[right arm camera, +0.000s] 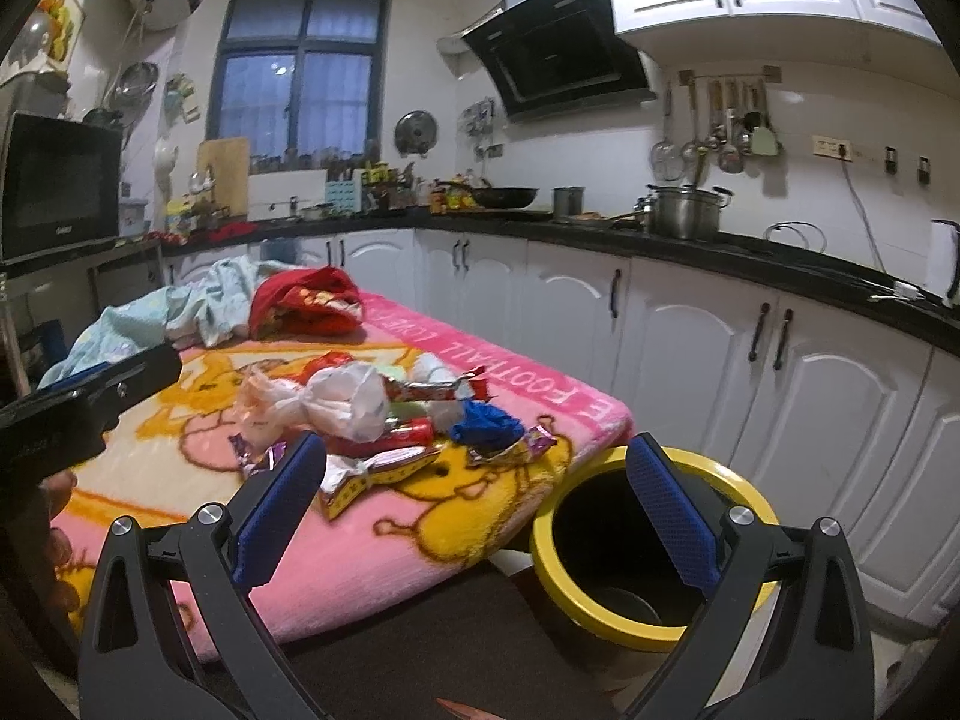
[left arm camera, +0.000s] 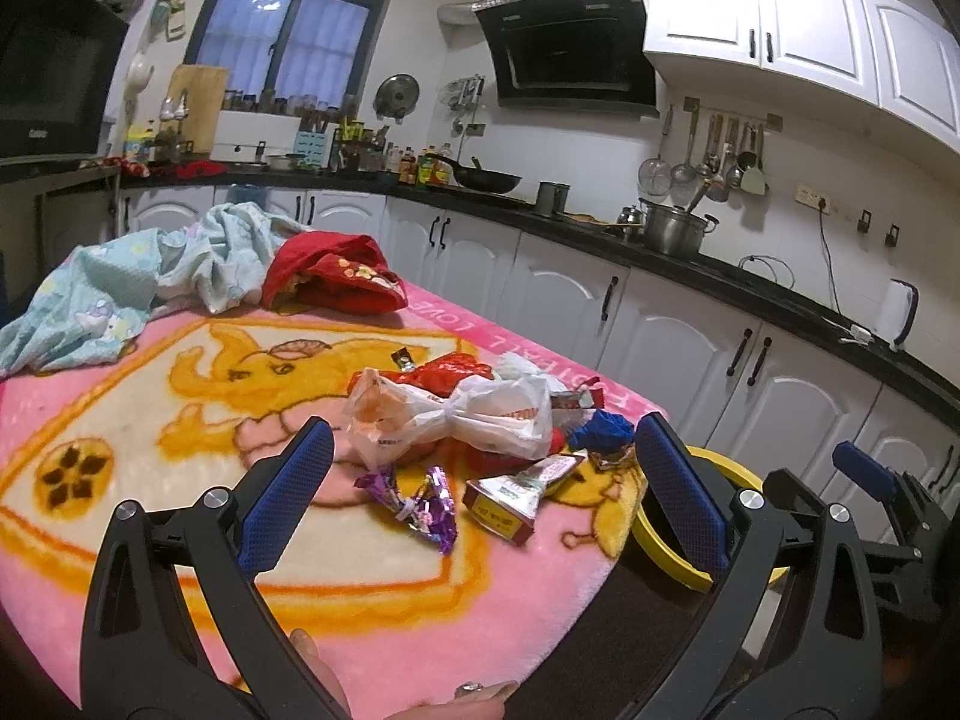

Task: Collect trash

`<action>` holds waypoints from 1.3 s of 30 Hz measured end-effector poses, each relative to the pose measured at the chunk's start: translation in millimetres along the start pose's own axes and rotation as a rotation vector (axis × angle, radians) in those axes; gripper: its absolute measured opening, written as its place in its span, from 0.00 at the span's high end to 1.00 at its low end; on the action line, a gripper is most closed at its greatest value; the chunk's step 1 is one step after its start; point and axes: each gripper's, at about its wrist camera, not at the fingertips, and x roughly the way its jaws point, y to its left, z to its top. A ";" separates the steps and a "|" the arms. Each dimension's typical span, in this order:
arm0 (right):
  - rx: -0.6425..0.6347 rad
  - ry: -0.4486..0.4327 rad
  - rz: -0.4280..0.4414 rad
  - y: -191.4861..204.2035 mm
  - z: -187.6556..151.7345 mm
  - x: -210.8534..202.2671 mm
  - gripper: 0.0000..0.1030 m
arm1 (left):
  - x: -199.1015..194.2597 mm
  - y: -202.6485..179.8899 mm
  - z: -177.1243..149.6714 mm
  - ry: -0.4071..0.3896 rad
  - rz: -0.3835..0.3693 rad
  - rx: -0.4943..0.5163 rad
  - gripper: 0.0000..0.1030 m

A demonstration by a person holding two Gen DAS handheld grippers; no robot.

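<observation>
Left wrist view
Left gripper (left arm camera: pixel 480 495): I see my jaws spread wide, nothing between the blue dimpled pads; a fingertip shows at the bottom edge.
Trash pile (left arm camera: pixel 474 420): loose heap on the near right part of the table, straight ahead of the jaws.
White plastic bag (left arm camera: pixel 456 414): crumpled, thin, knotted at its middle, on top of the heap.
Purple foil wrapper (left arm camera: pixel 420 498): shiny, twisted, nearest the jaws.
Red-and-white carton (left arm camera: pixel 516 495): flattened, boxy, just right of the foil.
Blue wad (left arm camera: pixel 603 427): scrunched, at the heap's right edge.
Blanket (left arm camera: pixel 150 420): fluffy pink fleece with a yellow cartoon print, covering the table.
Red cloth (left arm camera: pixel 336 276): bunched at the far end beside a pale blue cloth (left arm camera: pixel 120 282).
Bin (left arm camera: pixel 696 564): round, yellow rim, beside the table's near right corner, partly behind my right pad.
Right gripper (left arm camera: pixel 870 480): only partly seen at the right edge; I cannot tell its state here.

Right wrist view
Right gripper (right arm camera: pixel 480 498): jaws spread wide, empty, blue textured pads.
Trash pile (right arm camera: pixel 384 414): ahead and left, on the blanket (right arm camera: pixel 372 546).
Bin (right arm camera: pixel 543 546): smooth yellow ring, dark inside, on the floor, just under the right pad.
Left gripper (right arm camera: pixel 90 396): black body at the left edge, jaws out of sight.
</observation>
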 end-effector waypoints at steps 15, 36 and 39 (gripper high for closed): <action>-0.051 0.144 0.128 17.6 31.1 66.8 0.06 | 33.8 56.9 6.0 0.091 0.103 -0.097 0.10; -0.080 0.368 0.382 29.5 44.8 193.7 0.39 | 120.1 94.8 -24.2 0.398 0.028 -0.264 0.33; -0.075 0.408 0.414 33.4 39.1 204.8 0.48 | 126.2 94.8 -28.9 0.422 0.006 -0.287 0.37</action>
